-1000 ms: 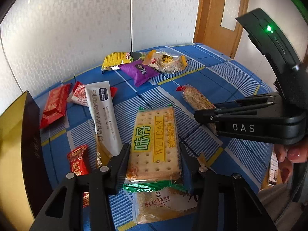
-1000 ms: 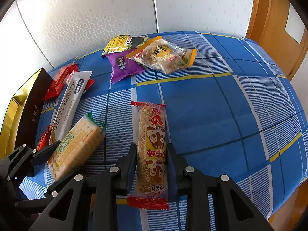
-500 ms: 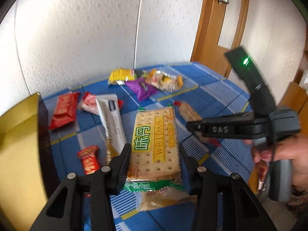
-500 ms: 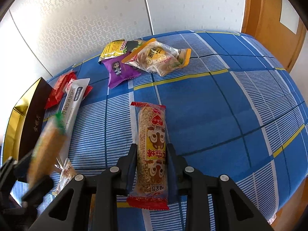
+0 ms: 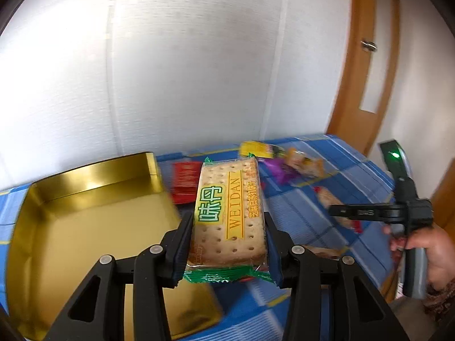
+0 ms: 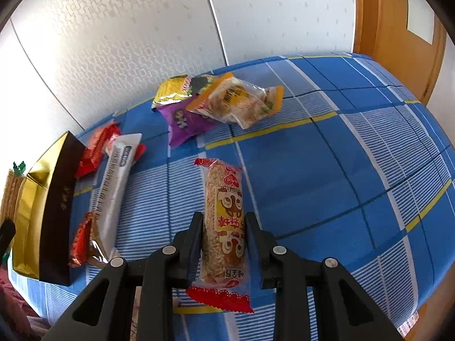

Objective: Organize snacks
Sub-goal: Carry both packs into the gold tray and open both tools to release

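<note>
- Left tool (image 5: pixel 229 244) clamped on WEIDAN cracker pack (image 5: pixel 229 213), aloft beside gold box (image 5: pixel 85 216), nothing visible inside yet.
- Right tool (image 6: pixel 224 244) clamped on rice bar (image 6: pixel 224 221), near counter (image 6: pixel 327 170) front edge.
- Farther: purple packet (image 6: pixel 184 122) and others unsorted; barely begun.

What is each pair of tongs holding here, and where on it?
The left tongs grip the cracker pack by its long side edges, near its lower end. The right tongs pinch the rice bar at its sides, below mid-length.

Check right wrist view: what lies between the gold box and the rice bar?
In the right wrist view, between gold box and rice bar: a long white packet, with small red packets beside it.
</note>
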